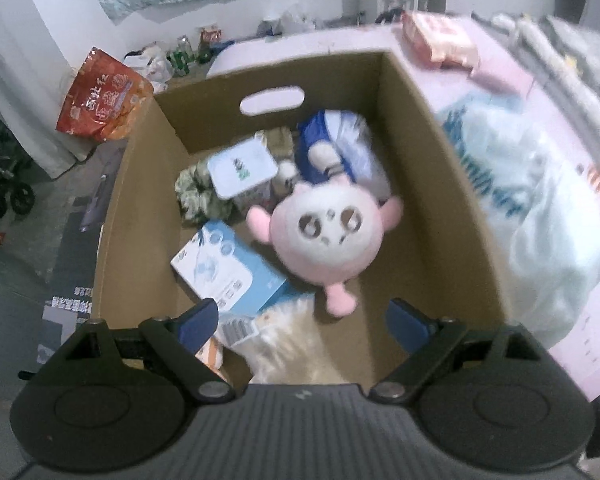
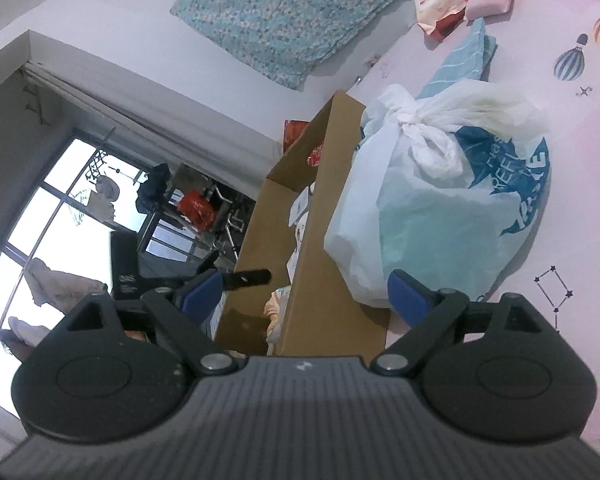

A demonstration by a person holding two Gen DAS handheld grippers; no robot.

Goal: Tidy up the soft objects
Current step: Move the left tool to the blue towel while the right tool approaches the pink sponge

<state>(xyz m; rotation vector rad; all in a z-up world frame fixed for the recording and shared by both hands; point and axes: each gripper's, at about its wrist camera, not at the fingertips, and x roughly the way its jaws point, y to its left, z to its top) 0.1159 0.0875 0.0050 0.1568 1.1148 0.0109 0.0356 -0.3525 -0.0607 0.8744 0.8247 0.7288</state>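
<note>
round pink plush (image 1: 325,236) with white face, blurred.

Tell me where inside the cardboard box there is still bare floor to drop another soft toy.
Bare floor of the cardboard box runs along its right wall, right of the pink plush, down toward the open left gripper. The back and left are crowded: blue-and-white bundle, white pack, green scrunchie, blue box. White fluffy item fills the near middle.
</note>
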